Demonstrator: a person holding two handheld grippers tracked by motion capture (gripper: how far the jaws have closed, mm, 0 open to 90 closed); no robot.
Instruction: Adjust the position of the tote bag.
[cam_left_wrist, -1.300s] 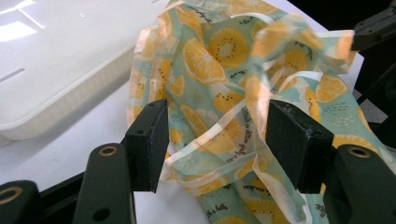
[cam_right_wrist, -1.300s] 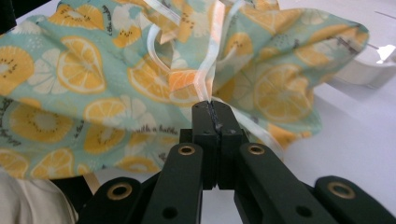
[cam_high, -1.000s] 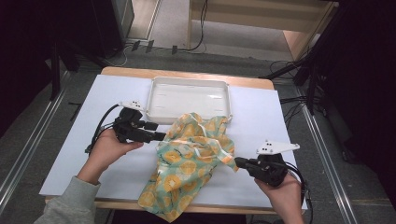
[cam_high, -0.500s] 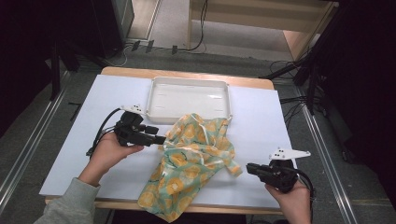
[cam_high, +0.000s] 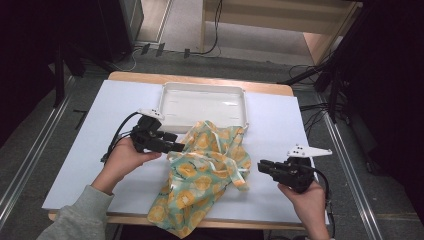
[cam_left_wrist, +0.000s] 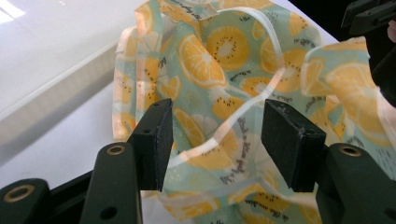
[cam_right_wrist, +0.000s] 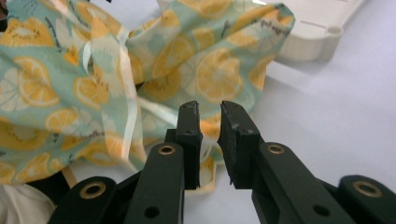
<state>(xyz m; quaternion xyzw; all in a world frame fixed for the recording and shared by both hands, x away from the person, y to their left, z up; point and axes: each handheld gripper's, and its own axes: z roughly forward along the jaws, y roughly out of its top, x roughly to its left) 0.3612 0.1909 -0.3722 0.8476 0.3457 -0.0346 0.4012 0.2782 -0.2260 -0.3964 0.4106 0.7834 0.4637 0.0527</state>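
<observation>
A teal cloth (cam_high: 210, 170) printed with orange slices lies crumpled in the middle of the table, and its near end hangs over the front edge. My left gripper (cam_high: 177, 147) is at the cloth's left edge. Its jaws stand open in the left gripper view (cam_left_wrist: 217, 135), with a fold and a pale ribbon of the cloth (cam_left_wrist: 224, 51) just beyond them. My right gripper (cam_high: 262, 166) is a short way right of the cloth. In the right gripper view (cam_right_wrist: 209, 112) its jaws stand a narrow gap apart and hold nothing, with the cloth (cam_right_wrist: 93, 84) ahead.
A white tray (cam_high: 202, 87) stands at the back middle of the table, and the cloth's far edge touches its front rim. The same tray (cam_right_wrist: 322, 42) shows beyond the cloth. White tabletop (cam_high: 85, 145) lies bare at both sides.
My right gripper has drawn back from the cloth's right edge towards the near right of the table, with nothing in it. The left gripper has barely moved.
</observation>
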